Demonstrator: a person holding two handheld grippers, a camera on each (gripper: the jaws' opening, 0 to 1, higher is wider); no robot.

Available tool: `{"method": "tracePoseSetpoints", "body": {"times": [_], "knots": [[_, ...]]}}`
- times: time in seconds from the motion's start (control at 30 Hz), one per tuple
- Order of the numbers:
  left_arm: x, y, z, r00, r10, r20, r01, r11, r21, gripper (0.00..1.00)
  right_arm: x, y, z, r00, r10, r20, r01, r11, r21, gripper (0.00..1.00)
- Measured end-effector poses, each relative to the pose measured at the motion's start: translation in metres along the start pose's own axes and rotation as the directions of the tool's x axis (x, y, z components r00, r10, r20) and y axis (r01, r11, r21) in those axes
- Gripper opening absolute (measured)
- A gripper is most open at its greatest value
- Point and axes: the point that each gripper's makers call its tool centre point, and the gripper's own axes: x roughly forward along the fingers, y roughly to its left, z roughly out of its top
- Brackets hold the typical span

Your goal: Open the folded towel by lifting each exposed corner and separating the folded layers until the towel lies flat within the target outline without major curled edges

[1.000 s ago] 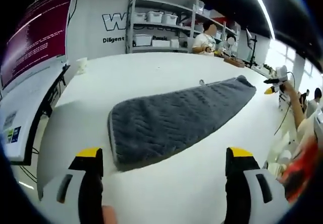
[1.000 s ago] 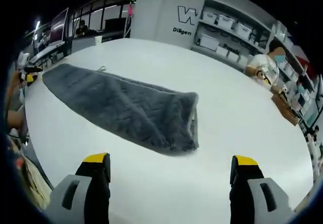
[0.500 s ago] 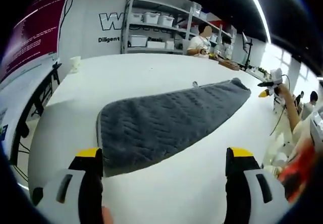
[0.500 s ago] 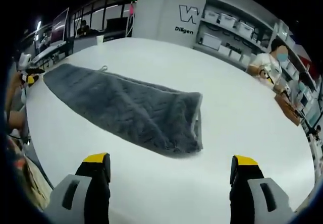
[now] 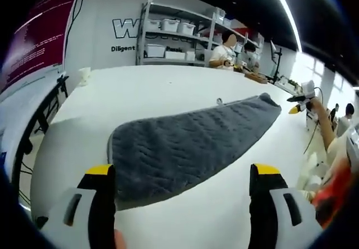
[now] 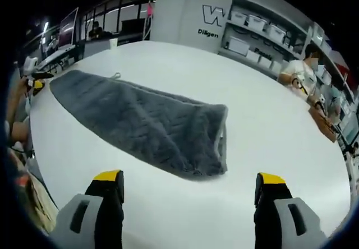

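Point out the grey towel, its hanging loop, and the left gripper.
Grey towel (image 5: 185,145): left gripper view, middle of the top layer.
Hanging loop (image 6: 116,75): right gripper view, loop at the far edge.
Left gripper (image 5: 182,184): left gripper view, midway between fingertips.

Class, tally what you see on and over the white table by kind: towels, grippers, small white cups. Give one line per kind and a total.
Grey folded towel: 1
Grippers: 2, left gripper and right gripper, both with jaws apart above the white table
Small white cup near the table's far edge: 1
Total: 4
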Motion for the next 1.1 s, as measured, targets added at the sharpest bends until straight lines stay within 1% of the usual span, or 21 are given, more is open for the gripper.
{"method": "tracePoseSetpoints", "body": {"times": [0.13, 0.17, 0.2, 0.23, 0.3, 0.37, 0.43, 0.5, 0.53, 0.57, 0.6, 0.73, 0.8, 0.83, 0.87, 0.9, 0.93, 1.0, 1.1], "knots": [[0.008, 0.005, 0.004, 1.0, 0.027, 0.006, -0.027, 1.0, -0.007, 0.93, 0.003, -0.003, 0.009, 1.0, 0.007, 0.027, -0.007, 1.0, 0.002, 0.92], [0.01, 0.007, 0.004, 0.999, 0.04, 0.003, -0.04, 0.999, -0.01, 0.92, 0.003, -0.003, 0.011, 0.999, 0.01, 0.034, -0.01, 1.0, 0.001, 0.91], [0.015, 0.015, 0.006, 0.997, 0.083, 0.001, -0.083, 0.997, -0.008, 0.91, 0.005, -0.004, 0.017, 0.999, 0.02, 0.046, -0.019, 1.0, -0.004, 0.9], [0.016, 0.016, 0.006, 0.996, 0.089, 0.0, -0.089, 0.996, -0.007, 0.91, 0.005, -0.004, 0.018, 0.999, 0.021, 0.047, -0.021, 1.0, -0.005, 0.88], [0.024, 0.021, 0.008, 0.994, 0.107, -0.003, -0.107, 0.994, -0.008, 0.91, 0.008, -0.005, 0.029, 0.997, 0.032, 0.072, -0.029, 0.999, -0.032, 0.82], [0.031, 0.026, 0.014, 0.993, 0.119, 0.019, -0.118, 0.992, -0.038, 0.89, 0.012, -0.003, 0.037, 0.995, 0.047, 0.09, -0.042, 0.998, -0.051, 0.77], [0.039, 0.032, 0.019, 0.991, 0.127, 0.033, -0.125, 0.991, -0.056, 0.86, 0.017, -0.007, 0.046, 0.991, 0.061, 0.118, -0.057, 0.998, -0.037, 0.74], [0.046, 0.04, 0.023, 0.988, 0.148, 0.041, -0.145, 0.987, -0.067, 0.82, 0.022, -0.01, 0.054, 0.988, 0.069, 0.139, -0.066, 0.997, -0.028, 0.69], [0.049, 0.044, 0.025, 0.986, 0.159, 0.044, -0.156, 0.986, -0.064, 0.82, 0.025, -0.011, 0.062, 0.982, 0.077, 0.174, -0.07, 0.997, -0.045, 0.67], [0.051, 0.047, 0.026, 0.985, 0.167, 0.045, -0.164, 0.985, -0.062, 0.81, 0.027, -0.013, 0.065, 0.979, 0.073, 0.188, -0.066, 0.997, -0.044, 0.64], [0.054, 0.052, 0.028, 0.983, 0.179, 0.047, -0.176, 0.983, -0.059, 0.81, 0.03, -0.016, 0.068, 0.978, 0.066, 0.2, -0.062, 0.998, -0.027, 0.61], [0.062, 0.07, 0.029, 0.974, 0.222, 0.045, -0.218, 0.973, -0.08, 0.76, 0.045, -0.024, 0.083, 0.967, 0.081, 0.241, -0.089, 0.996, 0.021, 0.55], [0.065, 0.078, 0.029, 0.97, 0.238, 0.045, -0.233, 0.968, -0.09, 0.71, 0.053, -0.029, 0.087, 0.967, 0.072, 0.243, -0.082, 0.996, 0.028, 0.51], [0.068, 0.084, 0.029, 0.968, 0.249, 0.041, -0.245, 0.965, -0.09, 0.69, 0.059, -0.035, 0.088, 0.971, 0.054, 0.233, -0.065, 0.997, 0.037, 0.5], [0.069, 0.085, 0.029, 0.967, 0.253, 0.04, -0.249, 0.965, -0.087, 0.66, 0.061, -0.037, 0.088, 0.972, 0.051, 0.231, -0.062, 0.997, 0.039, 0.49], [0.07, 0.089, 0.029, 0.964, 0.263, 0.04, -0.259, 0.963, -0.075, 0.62, 0.064, -0.039, 0.088, 0.973, 0.045, 0.228, -0.057, 0.997, 0.044, 0.48], [0.072, 0.096, 0.028, 0.959, 0.28, 0.036, -0.279, 0.959, -0.04, 0.59, 0.075, -0.046, 0.091, 0.974, 0.042, 0.223, -0.058, 0.996, 0.067, 0.46], [0.075, 0.098, 0.025, 0.961, 0.278, 0.01, -0.277, 0.96, -0.033, 0.58, 0.083, -0.047, 0.09, 0.976, 0.053, 0.212, -0.07, 0.995, 0.075, 0.42], [0.078, 0.104, 0.024, 0.959, 0.284, -0.007, -0.284, 0.958, -0.036, 0.58, 0.101, -0.051, 0.088, 0.981, 0.068, 0.184, -0.085, 0.993, 0.084, 0.38]]}}
